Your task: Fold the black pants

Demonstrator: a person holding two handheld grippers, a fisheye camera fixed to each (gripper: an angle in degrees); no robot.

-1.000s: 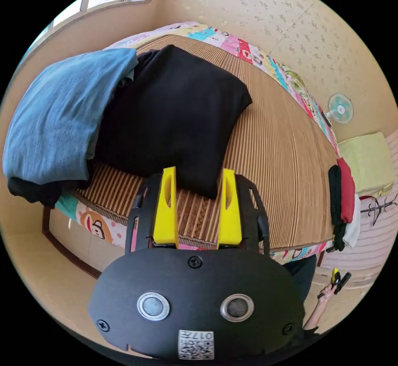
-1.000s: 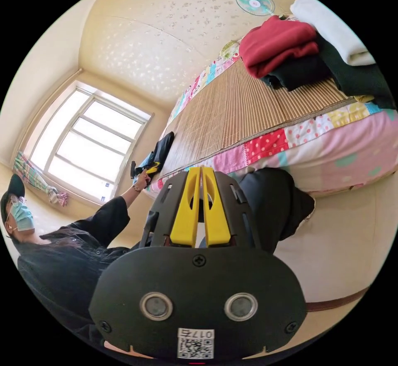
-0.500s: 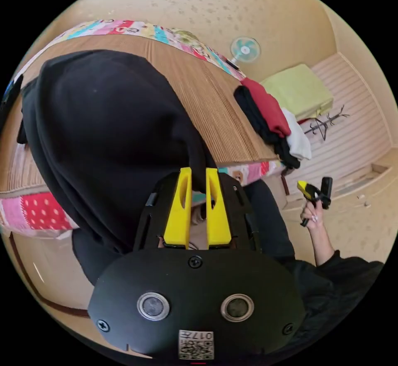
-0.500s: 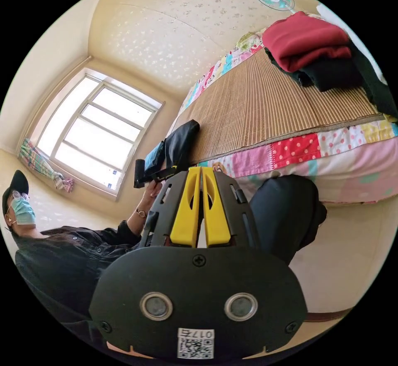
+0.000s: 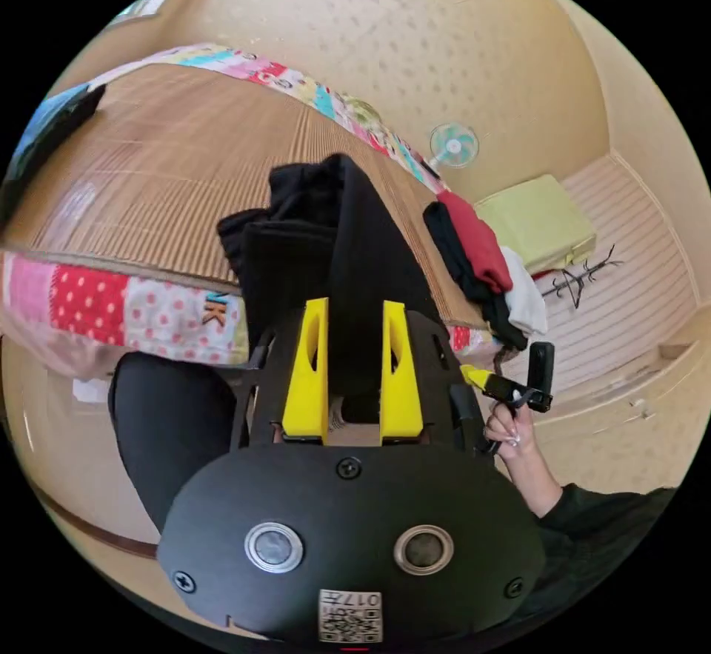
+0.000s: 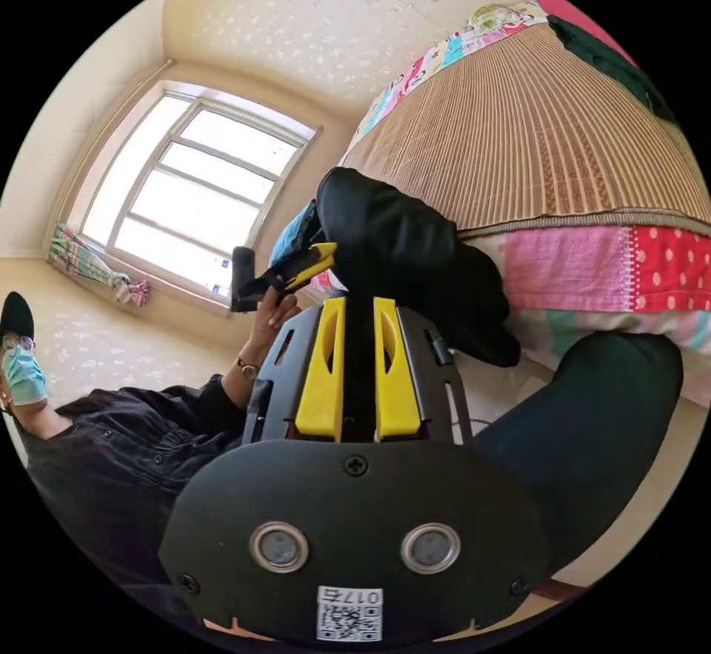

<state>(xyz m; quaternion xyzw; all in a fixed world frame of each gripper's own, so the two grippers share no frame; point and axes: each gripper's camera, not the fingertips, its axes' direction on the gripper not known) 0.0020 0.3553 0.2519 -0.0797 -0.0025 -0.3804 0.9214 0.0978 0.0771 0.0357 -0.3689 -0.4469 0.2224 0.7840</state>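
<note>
Bamboo mat (image 5: 148, 187) bears black pants (image 5: 348, 254), left tool (image 5: 354, 335) clamping them.

The left gripper (image 5: 353, 313) has its yellow jaws closed on a fold of the black pants (image 5: 348, 254), which hang bunched over the edge of a bed (image 5: 133, 306) covered by a striped bamboo mat (image 5: 185, 165). Near the mat's other end lies a pile of red, black and white clothes (image 5: 481, 269). Beside it a hand (image 5: 507, 424) holds the right gripper (image 5: 474, 375).
</note>
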